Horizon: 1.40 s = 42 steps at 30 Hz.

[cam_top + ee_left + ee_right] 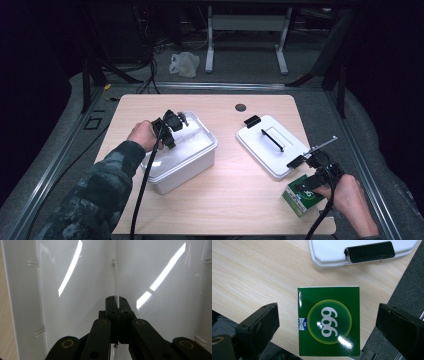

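The right gripper's (327, 322) fingers (259, 327) stand spread wide on either side of the green box (329, 320), well clear of its walls, gripping nothing. The left gripper's (116, 305) fingers (111, 306) are pressed together with nothing between them, poised inside the white bin (75, 277), whose glossy inner walls surround them.

In the high view the green box (302, 195) sits at the near right corner of the table (210, 107), close to the edge, just near of the white lid (270, 142) that lies flat with its black handle up. The right gripper (320, 175) hangs over the box, held by the right hand (350, 197). The open bin (182, 155) stands left of centre, with the left gripper (172, 122) at its far left rim and the left hand (142, 135) behind it.

The box looks like a small printed carton, probably light and fairly stiff, but thin-walled, so a hard squeeze could dent it. Its glossy face may slip under the pads. The best hold seems to be across the two opposite side walls that the fingers already flank, low enough to catch the body rather than a flap, with moderate pressure. Being near the table edge, a sideways nudge could push it off.
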### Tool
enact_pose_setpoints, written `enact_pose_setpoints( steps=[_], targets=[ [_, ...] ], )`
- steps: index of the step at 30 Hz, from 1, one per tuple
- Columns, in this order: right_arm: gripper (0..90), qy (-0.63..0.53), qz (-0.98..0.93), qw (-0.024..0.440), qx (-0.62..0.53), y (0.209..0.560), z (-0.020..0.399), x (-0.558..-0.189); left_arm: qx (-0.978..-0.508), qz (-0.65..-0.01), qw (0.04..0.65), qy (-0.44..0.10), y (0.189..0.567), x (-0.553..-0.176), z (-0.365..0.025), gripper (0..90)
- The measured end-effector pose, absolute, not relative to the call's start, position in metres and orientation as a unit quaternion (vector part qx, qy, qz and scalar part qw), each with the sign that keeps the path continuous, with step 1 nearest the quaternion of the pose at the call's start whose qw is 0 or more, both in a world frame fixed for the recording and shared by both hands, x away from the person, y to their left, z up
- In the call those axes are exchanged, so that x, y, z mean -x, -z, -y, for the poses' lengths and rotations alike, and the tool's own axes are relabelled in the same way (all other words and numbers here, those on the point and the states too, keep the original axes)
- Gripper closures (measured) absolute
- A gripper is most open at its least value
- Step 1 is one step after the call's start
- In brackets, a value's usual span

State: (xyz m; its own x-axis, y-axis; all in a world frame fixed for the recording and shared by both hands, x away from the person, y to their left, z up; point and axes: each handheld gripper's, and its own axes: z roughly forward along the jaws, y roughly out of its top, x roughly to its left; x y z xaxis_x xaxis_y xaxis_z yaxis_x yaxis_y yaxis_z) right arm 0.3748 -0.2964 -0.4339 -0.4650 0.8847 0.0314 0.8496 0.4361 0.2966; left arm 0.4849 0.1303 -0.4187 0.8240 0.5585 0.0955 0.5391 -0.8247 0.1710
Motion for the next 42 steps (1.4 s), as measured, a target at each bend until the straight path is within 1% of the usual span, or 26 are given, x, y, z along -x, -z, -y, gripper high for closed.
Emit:
enact_pose_setpoints(
  steps=[1, 4, 5, 6, 7, 8, 9, 11, 17, 18, 19, 22, 30, 42],
  targets=[
    [4.5, -0.136, -0.845, 0.064, -0.513, 0.434, 0.296, -0.375, -0.953, -0.288, 0.068, -0.071, 0.419, -0.485, -0.130, 89.6],
    [4.5, -0.137, -0.846, 0.065, -0.512, 0.434, 0.296, -0.375, -0.962, -0.253, 0.070, -0.072, 0.419, -0.477, -0.118, 89.5],
    [4.5, -0.137, -0.846, 0.065, -0.512, 0.434, 0.296, -0.375, -0.962, -0.253, 0.070, -0.072, 0.419, -0.477, -0.118, 89.5],
    [4.5, -0.137, -0.846, 0.062, -0.511, 0.434, 0.296, -0.375, -0.969, -0.229, 0.069, -0.064, 0.418, -0.474, -0.113, 89.6],
    [4.5, -0.137, -0.846, 0.062, -0.511, 0.434, 0.296, -0.375, -0.969, -0.229, 0.069, -0.064, 0.418, -0.474, -0.113, 89.6],
    [4.5, -0.137, -0.847, 0.062, -0.510, 0.435, 0.296, -0.375, -0.974, -0.207, 0.072, -0.064, 0.418, -0.470, -0.107, 89.5],
    [4.5, -0.137, -0.847, 0.062, -0.510, 0.435, 0.296, -0.375, -0.974, -0.207, 0.072, -0.064, 0.418, -0.470, -0.107, 89.5],
    [4.5, -0.137, -0.847, 0.061, -0.510, 0.435, 0.296, -0.375, -0.980, -0.173, 0.074, -0.061, 0.418, -0.464, -0.100, 89.5],
    [4.5, -0.136, -0.847, 0.060, -0.510, 0.434, 0.297, -0.374, -0.985, -0.144, 0.077, -0.062, 0.418, -0.455, -0.089, 89.6],
    [4.6, -0.136, -0.847, 0.059, -0.510, 0.434, 0.297, -0.375, -0.987, -0.129, 0.077, -0.064, 0.418, -0.451, -0.084, 89.5],
    [4.6, -0.136, -0.847, 0.059, -0.510, 0.434, 0.297, -0.375, -0.987, -0.129, 0.077, -0.064, 0.418, -0.451, -0.084, 89.5],
    [4.5, -0.134, -0.848, 0.059, -0.510, 0.434, 0.297, -0.375, -0.990, -0.101, 0.081, -0.057, 0.418, -0.440, -0.072, 89.5],
    [4.5, -0.135, -0.847, 0.060, -0.510, 0.434, 0.298, -0.374, -0.992, -0.067, 0.089, -0.060, 0.418, -0.423, -0.047, 89.5],
    [4.5, -0.136, -0.848, 0.059, -0.510, 0.434, 0.298, -0.374, -0.992, -0.034, 0.105, -0.058, 0.419, -0.403, -0.013, 89.4]
  ],
)
